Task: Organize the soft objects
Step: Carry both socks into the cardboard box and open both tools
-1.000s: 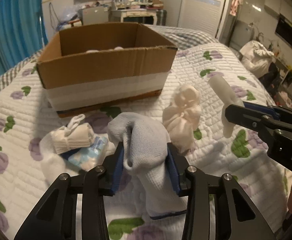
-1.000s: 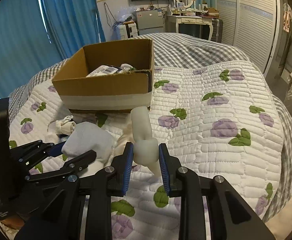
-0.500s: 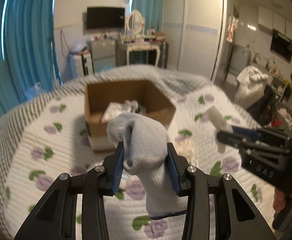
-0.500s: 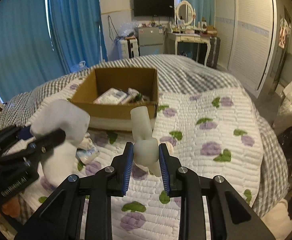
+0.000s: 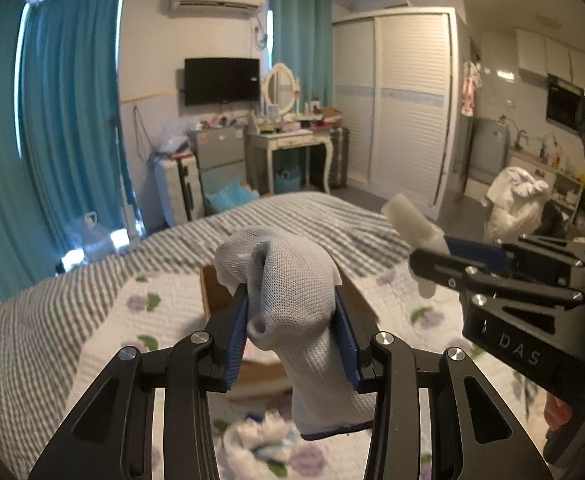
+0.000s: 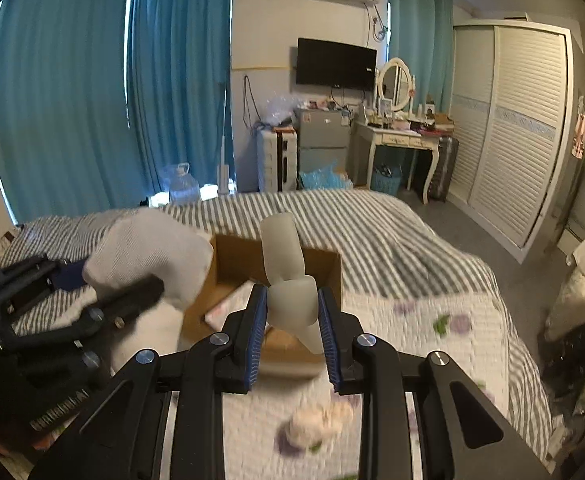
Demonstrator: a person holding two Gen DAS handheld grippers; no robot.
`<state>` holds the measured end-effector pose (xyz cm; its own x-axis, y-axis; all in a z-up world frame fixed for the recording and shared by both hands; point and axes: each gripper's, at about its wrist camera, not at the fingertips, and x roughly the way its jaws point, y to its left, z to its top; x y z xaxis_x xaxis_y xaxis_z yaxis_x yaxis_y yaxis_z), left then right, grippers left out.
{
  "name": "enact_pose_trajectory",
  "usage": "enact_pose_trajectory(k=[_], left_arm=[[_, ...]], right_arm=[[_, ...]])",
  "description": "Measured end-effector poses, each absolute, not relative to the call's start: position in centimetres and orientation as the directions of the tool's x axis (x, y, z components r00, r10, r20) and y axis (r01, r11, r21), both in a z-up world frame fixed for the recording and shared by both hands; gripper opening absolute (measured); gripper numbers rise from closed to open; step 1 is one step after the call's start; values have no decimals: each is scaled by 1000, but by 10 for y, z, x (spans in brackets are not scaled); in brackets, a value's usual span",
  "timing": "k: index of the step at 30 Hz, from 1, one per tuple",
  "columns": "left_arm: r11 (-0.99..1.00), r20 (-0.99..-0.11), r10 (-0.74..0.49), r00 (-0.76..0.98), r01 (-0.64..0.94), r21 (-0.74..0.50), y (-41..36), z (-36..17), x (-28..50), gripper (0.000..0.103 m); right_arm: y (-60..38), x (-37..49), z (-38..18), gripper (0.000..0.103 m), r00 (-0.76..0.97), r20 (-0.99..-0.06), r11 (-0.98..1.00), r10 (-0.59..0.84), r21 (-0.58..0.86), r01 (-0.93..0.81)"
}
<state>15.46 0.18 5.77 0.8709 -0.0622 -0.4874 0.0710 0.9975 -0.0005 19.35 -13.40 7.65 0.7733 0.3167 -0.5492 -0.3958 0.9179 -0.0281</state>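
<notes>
The left gripper [image 5: 292,328] is clenched on a grey knit glove [image 5: 292,292], whose cuff hangs below the blue pads. The right gripper [image 6: 292,322] pinches a pale rolled sock [image 6: 290,280], its end sticking up toward twelve o'clock. Both are held above the floral quilt [image 6: 432,344], with the open cardboard box [image 6: 324,264] just behind at twelve o'clock. A cream bundle [image 6: 316,424] lies on the quilt at six.

wrist cams side by side | facing bed [image 5: 72,320] | sharing box [image 6: 236,256]

Grey mesh glove [image 5: 292,300]; brown box [image 6: 276,264]; purple-flowered white quilt [image 6: 432,344].
</notes>
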Motion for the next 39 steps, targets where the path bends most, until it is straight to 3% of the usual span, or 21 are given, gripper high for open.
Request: enact_pose_trajectory(k=[6,16,26,27,28,29,30,31,39], left_arm=[[999,-531,-49,846,50,-13,12,36,214,39],[999,-641,-29,767,32,-6,25,-36,280,39],[999,-668,-33,744,39,-6,15,-53,289,42],[1000,-672,-21,741,30,1,14,-52,288,43],[1000,-673,-13,739,24,7,14,-50,289,48],[1000,-669,5,743,11,19,14,-47,286,54],[1000,-657,20,753,-2,28,14,-41,282,69],[1000,-644,24,765,-7,28,15,-37,279,74],[999,-539,43,841,-28,36,8,45,222,74]], right_arm=[[-123,255,74,26,766,-556,921,323,0,-389],[-104,353,-11,26,655,-681,921,327,75,-382],[-109,372,-35,29,637,-685,917,355,120,-381],[-110,371,-32,34,643,-682,920,349,120,-372],[-113,368,-26,44,654,-674,925,343,121,-360],[-116,365,-22,49,662,-666,927,343,125,-354],[-117,361,-15,51,671,-656,927,347,131,-351],[-121,355,-5,51,680,-642,926,353,136,-352],[-146,298,69,54,750,-561,929,351,110,-353]])
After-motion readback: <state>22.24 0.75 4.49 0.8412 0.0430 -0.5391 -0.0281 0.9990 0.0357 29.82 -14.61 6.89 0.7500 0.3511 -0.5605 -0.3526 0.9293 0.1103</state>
